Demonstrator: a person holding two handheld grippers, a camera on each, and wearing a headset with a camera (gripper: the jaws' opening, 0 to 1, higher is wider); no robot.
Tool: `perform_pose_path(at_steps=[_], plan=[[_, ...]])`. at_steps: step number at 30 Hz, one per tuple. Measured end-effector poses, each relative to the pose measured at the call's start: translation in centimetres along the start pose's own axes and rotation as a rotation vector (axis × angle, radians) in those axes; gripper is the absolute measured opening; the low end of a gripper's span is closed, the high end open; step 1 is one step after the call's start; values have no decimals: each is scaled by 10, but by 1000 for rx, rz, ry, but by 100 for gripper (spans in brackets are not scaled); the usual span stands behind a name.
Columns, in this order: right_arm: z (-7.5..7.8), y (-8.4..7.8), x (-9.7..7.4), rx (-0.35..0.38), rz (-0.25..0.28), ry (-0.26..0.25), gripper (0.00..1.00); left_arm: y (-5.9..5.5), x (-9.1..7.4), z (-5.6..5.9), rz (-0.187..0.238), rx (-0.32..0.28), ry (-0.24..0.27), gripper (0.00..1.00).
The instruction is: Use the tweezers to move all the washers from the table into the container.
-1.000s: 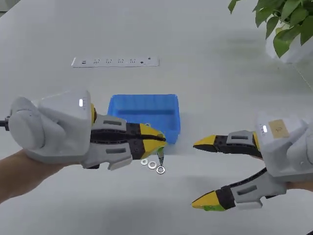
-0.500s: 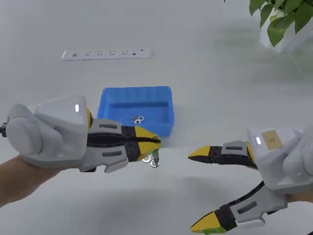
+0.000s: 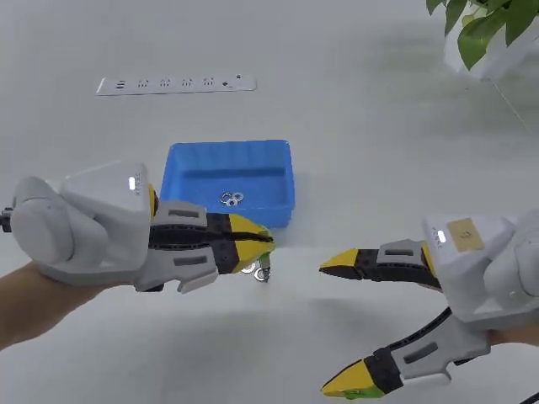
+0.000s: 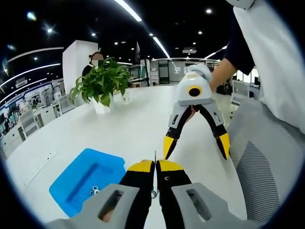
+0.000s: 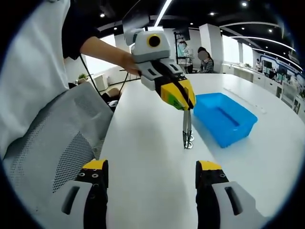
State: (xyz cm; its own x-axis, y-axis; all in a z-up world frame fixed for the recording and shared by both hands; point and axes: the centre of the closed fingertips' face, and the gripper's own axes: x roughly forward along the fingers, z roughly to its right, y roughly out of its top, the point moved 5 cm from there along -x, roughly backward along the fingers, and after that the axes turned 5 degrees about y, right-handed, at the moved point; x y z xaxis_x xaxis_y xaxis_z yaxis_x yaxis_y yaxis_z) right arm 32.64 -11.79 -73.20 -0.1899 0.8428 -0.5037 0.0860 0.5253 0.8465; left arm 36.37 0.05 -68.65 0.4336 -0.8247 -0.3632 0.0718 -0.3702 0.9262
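Head view, entry one: loose washers (image 3: 251, 269), a small cluster on the table (image 3: 379, 126), partly hidden beneath the left gripper (image 3: 269, 242). The tweezers (image 3: 264, 273) point down at the cluster's 3 o'clock edge. In the right gripper view the tweezers (image 5: 187, 129) hang tip-down with the points touching the loose washers (image 5: 189, 142). Whether one is pinched is too small to tell.

Entry two: container (image 3: 227, 147), blue and open-topped, near the cluster at its 12 o'clock. Stored washers (image 3: 232, 199) lie on its floor, so the task looks partly done.

Entry three: left gripper, jaws pressed together on the tweezers' shank.

Entry four: right gripper (image 3: 327, 328), at 4 o'clock from the cluster and well apart from it, jaws spread wide and holding nothing.

Entry five: power strip (image 3: 175, 83) at 11 o'clock and plant (image 3: 488, 25) at 2 o'clock, both far off.

Handling note, as judgement: the step in hand is picking one washer.
- Straddle a single rim, not the whole cluster, and keep the points low.
- Lift only once the grip feels sure.
- Carry toward 12 o'clock, clear the near wall, and release close above the floor so the washer does not bounce out.
- Keep the right gripper out of the path.
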Motion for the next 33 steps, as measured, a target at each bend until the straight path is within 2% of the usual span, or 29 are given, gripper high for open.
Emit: perform_pose_path(at_steps=[3, 10, 16, 19, 23, 29, 33], plan=[[5, 4, 2, 0, 3, 7, 75, 0, -1, -2, -14, -32, -11, 6], [26, 23, 12, -12, 33, 11, 71, 1, 1, -5, -43, -33, -26, 5], [48, 37, 32, -51, 32, 28, 61, 2, 4, -6, -58, -48, -40, 5], [55, 43, 41, -65, 33, 50, 51, 2, 3, -7, -63, -57, -41, 6], [61, 44, 50, -73, 24, 65, 41, -1, 0, -8, -70, -64, -40, 6], [67, 43, 53, -62, 18, 84, 31, -2, 0, -8, -73, -69, -39, 6], [67, 41, 53, -63, 10, 96, 26, 0, 3, -4, -70, -62, -53, 6]])
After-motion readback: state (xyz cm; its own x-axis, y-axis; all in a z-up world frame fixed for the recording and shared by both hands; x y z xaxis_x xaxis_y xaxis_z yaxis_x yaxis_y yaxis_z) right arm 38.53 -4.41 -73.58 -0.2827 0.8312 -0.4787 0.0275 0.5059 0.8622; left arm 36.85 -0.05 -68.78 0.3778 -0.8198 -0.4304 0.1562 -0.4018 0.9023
